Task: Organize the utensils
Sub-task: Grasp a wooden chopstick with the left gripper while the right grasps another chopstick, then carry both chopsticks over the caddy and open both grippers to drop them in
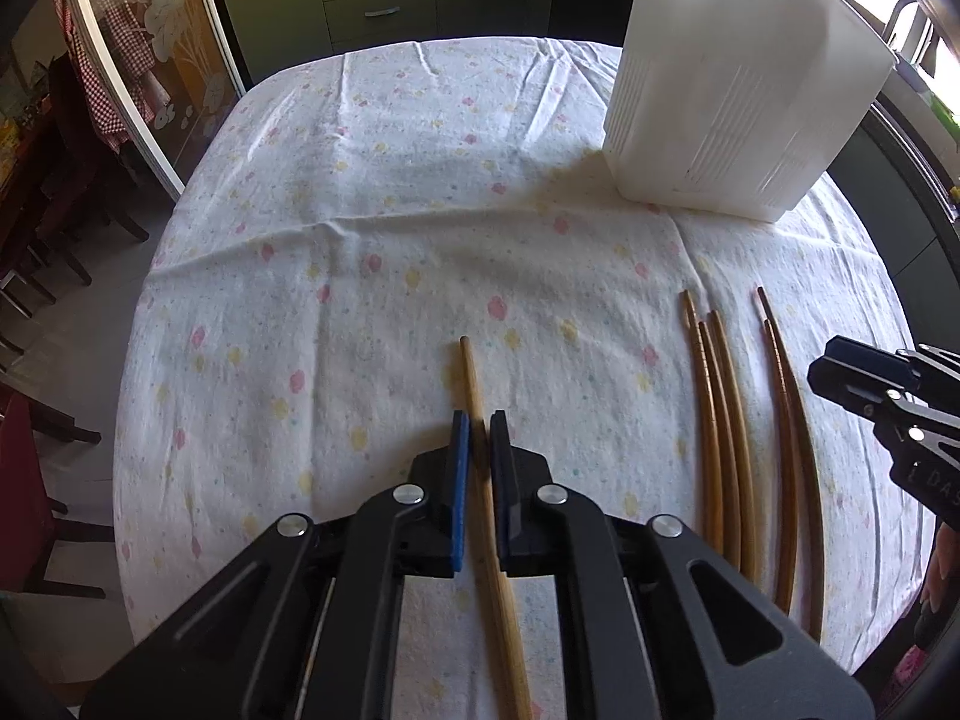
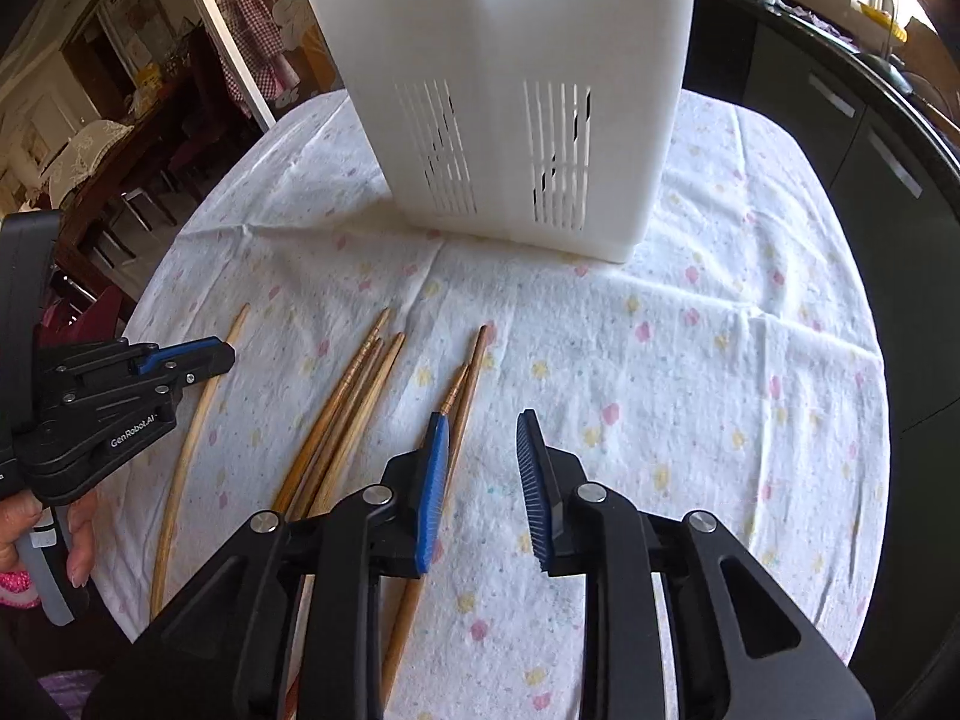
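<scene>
My left gripper (image 1: 480, 420) straddles a single pale wooden chopstick (image 1: 471, 372) lying on the flowered tablecloth; its jaws stand a narrow gap apart on either side of the stick, not visibly clamping it. The same chopstick (image 2: 207, 396) and left gripper (image 2: 225, 354) show in the right wrist view. Three chopsticks (image 1: 717, 414) lie bundled to the right, then a pair (image 1: 786, 396). My right gripper (image 2: 483, 420) is open and empty above the cloth, its left finger over the pair (image 2: 465, 390). The white slotted utensil holder (image 2: 510, 96) stands beyond.
The round table's cloth (image 1: 360, 252) drops off at the left edge, with dark chairs (image 1: 36, 240) beyond. Green kitchen cabinets (image 1: 372, 0) stand behind the table. The right gripper (image 1: 864, 384) shows at the left wrist view's right edge.
</scene>
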The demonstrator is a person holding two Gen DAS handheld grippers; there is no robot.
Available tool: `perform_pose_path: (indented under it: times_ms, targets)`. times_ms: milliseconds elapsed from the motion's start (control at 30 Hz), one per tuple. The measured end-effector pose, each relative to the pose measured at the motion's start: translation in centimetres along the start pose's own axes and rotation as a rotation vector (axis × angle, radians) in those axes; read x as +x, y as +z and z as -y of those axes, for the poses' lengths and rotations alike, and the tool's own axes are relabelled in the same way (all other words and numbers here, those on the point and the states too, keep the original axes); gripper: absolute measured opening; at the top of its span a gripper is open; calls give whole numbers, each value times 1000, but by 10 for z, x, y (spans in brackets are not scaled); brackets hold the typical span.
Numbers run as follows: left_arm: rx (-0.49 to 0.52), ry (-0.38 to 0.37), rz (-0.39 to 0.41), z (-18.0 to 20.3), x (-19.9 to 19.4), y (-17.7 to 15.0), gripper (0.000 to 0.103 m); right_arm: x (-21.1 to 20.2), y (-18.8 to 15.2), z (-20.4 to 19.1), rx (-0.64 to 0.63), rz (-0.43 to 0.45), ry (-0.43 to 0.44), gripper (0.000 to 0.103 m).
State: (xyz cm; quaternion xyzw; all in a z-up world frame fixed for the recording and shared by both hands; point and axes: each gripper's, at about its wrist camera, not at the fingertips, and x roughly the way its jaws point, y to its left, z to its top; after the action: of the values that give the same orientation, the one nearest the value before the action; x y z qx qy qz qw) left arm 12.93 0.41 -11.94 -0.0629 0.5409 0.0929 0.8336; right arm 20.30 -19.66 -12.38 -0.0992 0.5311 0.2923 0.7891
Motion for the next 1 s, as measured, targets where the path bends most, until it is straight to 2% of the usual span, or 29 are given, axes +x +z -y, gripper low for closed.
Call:
perform_pose_path:
  times_ms: [167, 400, 467, 533, 600, 733, 1000]
  targets:
    - [24, -14, -3, -5, 0, -1, 7, 12, 1, -5, -9, -29, -19, 25]
    - [68, 1, 15, -2, 0, -4, 7, 23, 9, -29, -85, -65, -108, 24]
    - [65, -9, 12, -3, -1, -3, 7, 25, 13, -33, -91, -75, -110, 20]
    - [59, -28, 5, -5, -1, -2, 7, 26, 14, -36, -104, -80, -105, 9]
    - [51, -53, -1, -9, -1, -1, 7, 24, 12, -39, -103, -70, -106, 7]
    - [32, -120, -9, -16, -5, 0, 6, 6, 8, -27, -50, -7, -63, 6]
    - [47, -168, 82, -19, -48, 9, 5, -71, 1, -6, 13, 172, 0, 6]
